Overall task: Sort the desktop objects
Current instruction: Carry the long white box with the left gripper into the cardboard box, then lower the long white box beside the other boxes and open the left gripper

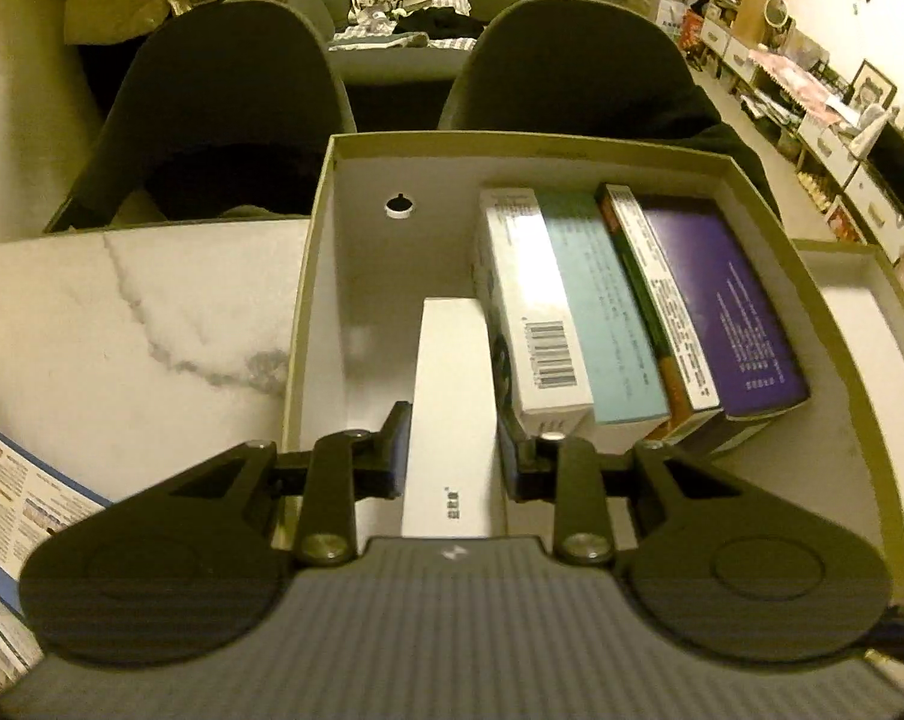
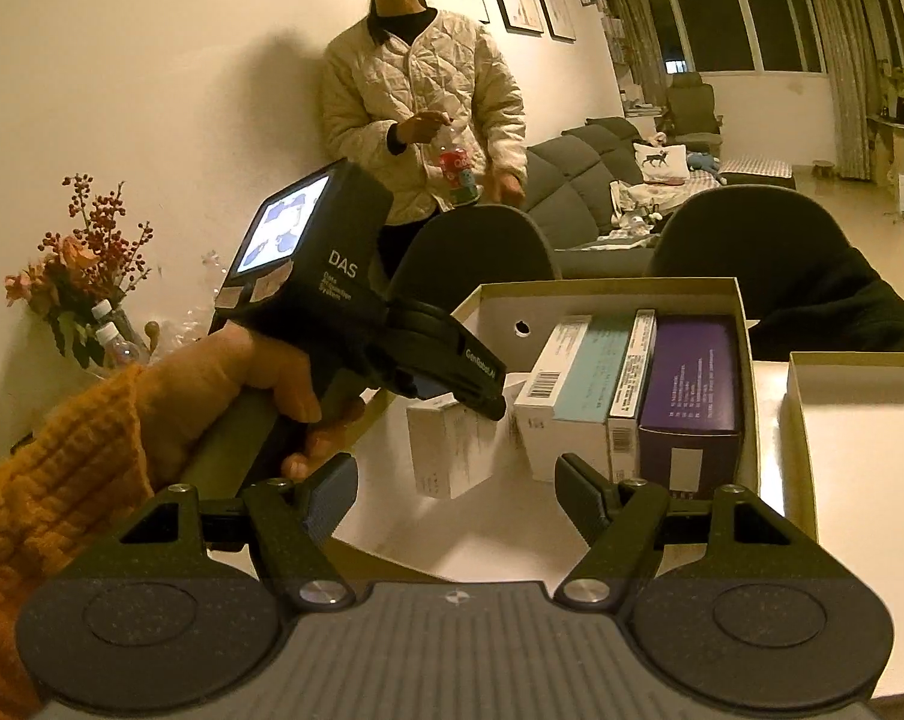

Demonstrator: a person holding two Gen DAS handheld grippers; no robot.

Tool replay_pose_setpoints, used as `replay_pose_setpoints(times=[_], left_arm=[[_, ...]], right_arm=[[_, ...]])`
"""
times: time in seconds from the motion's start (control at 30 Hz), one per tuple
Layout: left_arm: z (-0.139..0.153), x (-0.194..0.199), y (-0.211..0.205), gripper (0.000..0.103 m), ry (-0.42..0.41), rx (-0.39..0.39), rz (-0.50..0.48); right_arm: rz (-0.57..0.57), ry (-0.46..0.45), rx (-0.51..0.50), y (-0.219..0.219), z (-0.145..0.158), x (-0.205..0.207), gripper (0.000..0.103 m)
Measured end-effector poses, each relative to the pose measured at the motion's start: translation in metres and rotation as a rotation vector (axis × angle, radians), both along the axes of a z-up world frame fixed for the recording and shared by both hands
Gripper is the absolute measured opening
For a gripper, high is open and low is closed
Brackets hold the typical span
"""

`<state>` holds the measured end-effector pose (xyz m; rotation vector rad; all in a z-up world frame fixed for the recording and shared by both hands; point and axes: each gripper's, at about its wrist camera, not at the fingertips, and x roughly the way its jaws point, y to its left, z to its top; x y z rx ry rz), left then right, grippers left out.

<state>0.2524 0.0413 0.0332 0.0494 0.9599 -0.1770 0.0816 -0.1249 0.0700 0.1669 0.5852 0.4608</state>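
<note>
The left gripper (image 1: 453, 444) is matt black plastic; its two fingers (image 1: 397, 441) carry blue pads on their inner faces, and each hangs from angular linkage arms pinned with round silver screws; behind them sit two broad rounded lobes with a shallow disc pressed into each, and a grey ribbed housing bearing a small white emblem. The right gripper (image 2: 457, 495) has the same build, black and finely speckled. Seen from the right wrist, the left unit has a lit screen, white "DAS" lettering and a dark handle; the left hand (image 2: 242, 390) emerges from an orange chunky-knit sleeve (image 2: 44, 510).
</note>
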Motion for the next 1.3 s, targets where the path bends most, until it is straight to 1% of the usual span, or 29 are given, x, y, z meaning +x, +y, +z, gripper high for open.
replay_pose_setpoints(times=[0.13,0.23,0.37,0.53,0.63,0.73,0.8,0.83,0.87,0.9,1.03,1.17,1.3], left_arm=[[-0.002,-0.002,-0.003,0.03,-0.004,0.034,-0.031],[-0.002,-0.003,-0.001,0.03,-0.004,0.032,-0.044],[0.003,-0.01,0.006,0.038,-0.022,-0.001,-0.043],[0.015,-0.024,0.02,0.041,-0.073,-0.026,-0.024],[0.021,-0.033,0.032,0.043,-0.096,-0.056,-0.008],[0.026,-0.042,0.043,0.043,-0.104,-0.12,-0.011],[0.03,-0.049,0.048,0.044,-0.118,-0.143,-0.014],[0.032,-0.053,0.05,0.045,-0.126,-0.152,-0.015],[0.035,-0.057,0.052,0.052,-0.14,-0.153,-0.012],[0.037,-0.062,0.054,0.054,-0.154,-0.153,-0.009],[0.042,-0.077,0.065,0.055,-0.191,-0.174,0.008],[0.04,-0.087,0.081,0.055,-0.196,-0.216,0.04],[0.034,-0.096,0.098,0.055,-0.187,-0.247,0.079]], right_arm=[[0.0,0.007,-0.011,0.001,-0.001,0.004,0.076],[0.012,0.001,-0.039,0.005,0.002,0.009,0.076],[0.035,0.005,-0.076,0.009,0.002,0.018,0.076],[0.065,0.026,-0.12,0.012,0.002,0.032,0.076],[0.099,0.063,-0.121,0.014,-0.001,0.043,0.076],[0.133,0.097,-0.128,0.021,-0.004,0.053,0.075],[0.153,0.114,-0.14,0.026,-0.007,0.058,0.075],[0.167,0.124,-0.147,0.03,-0.008,0.061,0.075],[0.179,0.135,-0.152,0.032,-0.01,0.064,0.074],[0.191,0.146,-0.157,0.035,-0.012,0.066,0.074],[0.229,0.192,-0.177,0.046,-0.017,0.078,0.069],[0.258,0.226,-0.247,0.061,-0.024,0.091,0.066],[0.3,0.255,-0.367,0.082,-0.034,0.103,0.064]])
